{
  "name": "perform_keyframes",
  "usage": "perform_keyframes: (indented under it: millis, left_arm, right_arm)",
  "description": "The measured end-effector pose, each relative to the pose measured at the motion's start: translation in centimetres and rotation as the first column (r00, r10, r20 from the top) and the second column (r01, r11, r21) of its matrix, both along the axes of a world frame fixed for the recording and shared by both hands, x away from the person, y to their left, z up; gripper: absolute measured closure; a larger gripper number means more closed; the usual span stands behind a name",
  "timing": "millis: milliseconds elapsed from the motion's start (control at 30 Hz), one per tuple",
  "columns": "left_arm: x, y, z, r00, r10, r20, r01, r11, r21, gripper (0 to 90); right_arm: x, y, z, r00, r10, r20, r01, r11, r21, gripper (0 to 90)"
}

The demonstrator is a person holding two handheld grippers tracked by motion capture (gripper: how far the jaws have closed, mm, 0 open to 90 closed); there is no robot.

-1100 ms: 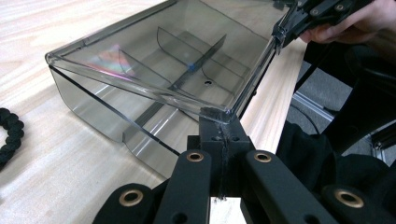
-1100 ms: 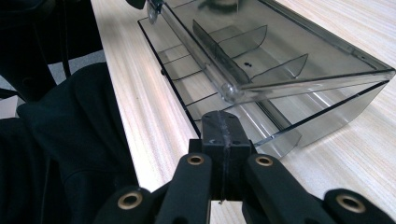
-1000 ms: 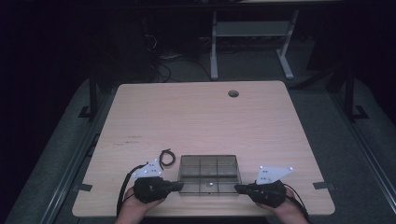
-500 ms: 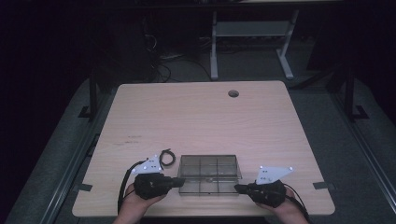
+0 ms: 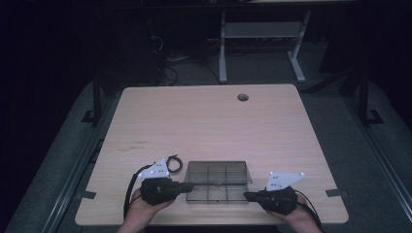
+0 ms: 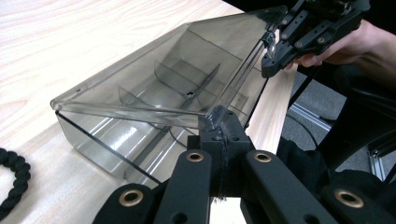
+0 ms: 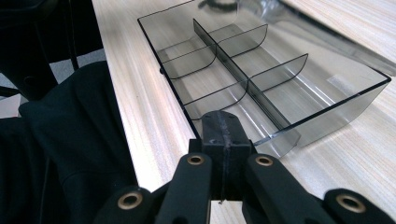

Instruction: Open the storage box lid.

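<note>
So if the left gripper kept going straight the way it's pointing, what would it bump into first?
The left gripper points across the clear plastic box, with its shut jaws at the raised lid. Going straight on, it would probably push that lid first. Farther along that line sits the right gripper, though depth is hard to judge.

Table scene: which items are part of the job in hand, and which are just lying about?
In the job:
- clear compartment box
- its hinged lid, raised, edge pinched by the left gripper
- right gripper, shut at the box's near corner

Lying about:
- black cord loop beside the box
- table, cable hole at the far edge
</note>
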State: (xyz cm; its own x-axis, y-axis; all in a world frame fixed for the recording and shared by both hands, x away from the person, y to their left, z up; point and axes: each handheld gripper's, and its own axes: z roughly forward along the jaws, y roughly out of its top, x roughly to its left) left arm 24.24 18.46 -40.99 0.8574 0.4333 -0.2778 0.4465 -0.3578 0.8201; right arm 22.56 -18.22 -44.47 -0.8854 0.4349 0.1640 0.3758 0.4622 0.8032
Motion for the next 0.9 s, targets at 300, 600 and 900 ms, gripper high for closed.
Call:
perform_keyframes:
  millis: [300, 600, 900]
  left_arm:
    - [0.4, -0.5, 0.6, 0.9998, -0.011, 0.015, 0.011, 0.9999, -0.009, 90.0]
    - [1.1, -0.5, 1.2, 0.9991, -0.009, 0.042, 0.009, 0.9998, -0.020, 90.0]
    - [2.2, -0.4, 1.5, 0.9985, 0.002, 0.055, -0.001, 0.9996, -0.027, 90.0]
  right_arm:
    - [0.1, 0.2, 0.0, 0.9999, -0.010, -0.014, 0.010, 1.000, -0.002, 89.9]
    - [0.2, 0.3, 0.0, 0.9998, -0.006, -0.019, 0.005, 1.000, -0.003, 89.9]
    - [0.1, 0.3, 0.0, 1.0000, -0.005, -0.008, 0.005, 1.000, -0.005, 89.8]
